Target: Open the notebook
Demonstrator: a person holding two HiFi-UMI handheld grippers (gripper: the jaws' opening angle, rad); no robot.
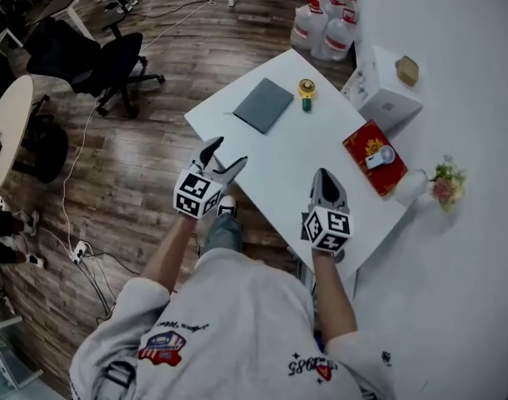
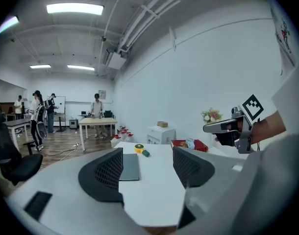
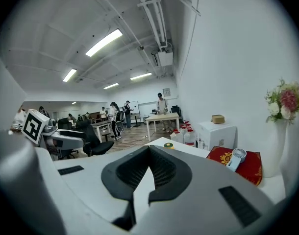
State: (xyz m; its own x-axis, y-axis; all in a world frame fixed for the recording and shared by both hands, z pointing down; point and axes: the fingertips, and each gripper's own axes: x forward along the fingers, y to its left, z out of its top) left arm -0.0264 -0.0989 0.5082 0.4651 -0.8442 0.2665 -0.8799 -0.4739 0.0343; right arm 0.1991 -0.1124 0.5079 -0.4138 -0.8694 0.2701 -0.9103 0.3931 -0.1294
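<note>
A closed grey notebook (image 1: 264, 104) lies flat at the far left part of the white table (image 1: 296, 161). Both grippers hover near the table's front edge, well short of it. My left gripper (image 1: 222, 154) is open with nothing between its jaws; in the left gripper view the notebook (image 2: 129, 167) shows just past the left jaw, with the gripper (image 2: 148, 165) pointed towards it. My right gripper (image 1: 323, 176) is shut and empty; its jaw tips meet in the right gripper view (image 3: 148, 153).
A yellow tape measure (image 1: 307, 87) sits just right of the notebook. A red box (image 1: 372, 158) with a small white fan (image 1: 381, 156) and a vase of flowers (image 1: 441, 182) stand at the table's right. An office chair (image 1: 104, 61) is on the floor at the left.
</note>
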